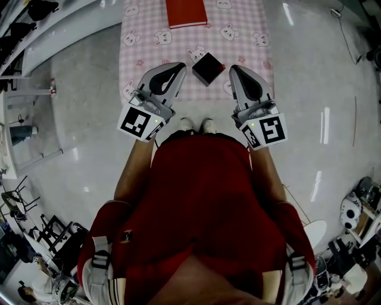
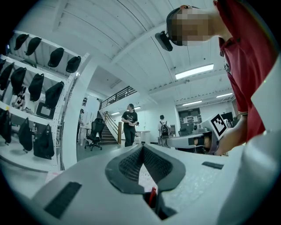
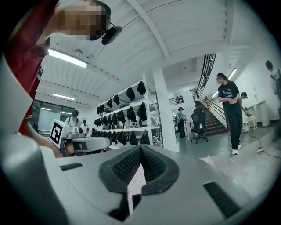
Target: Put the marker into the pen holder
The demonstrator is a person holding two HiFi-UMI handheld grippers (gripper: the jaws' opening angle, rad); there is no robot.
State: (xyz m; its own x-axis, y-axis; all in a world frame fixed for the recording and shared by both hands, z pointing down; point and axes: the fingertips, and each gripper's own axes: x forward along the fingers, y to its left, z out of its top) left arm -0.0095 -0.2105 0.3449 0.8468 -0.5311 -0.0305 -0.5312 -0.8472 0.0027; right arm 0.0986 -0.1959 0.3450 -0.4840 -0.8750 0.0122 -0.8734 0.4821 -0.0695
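The pen holder [image 1: 208, 68] is a black box on the pink checked tablecloth [image 1: 238, 30], near the table's front edge. A small red bit [image 1: 222, 67] shows at its right corner; I cannot tell whether it is the marker. My left gripper [image 1: 180, 67] is just left of the holder and my right gripper [image 1: 233, 69] just right of it. Both are level with it and neither touches it. In the left gripper view the jaws [image 2: 142, 147] meet at their tips, with a red sliver [image 2: 152, 196] in the gap below. The right gripper's jaws [image 3: 140, 147] are shut and hold nothing.
A red book [image 1: 186, 12] lies at the far end of the table. Glossy grey floor surrounds the table. A shelf rack of black bags [image 2: 35, 88] stands to the left. People stand by the stairs [image 2: 129, 125] [image 3: 230, 112].
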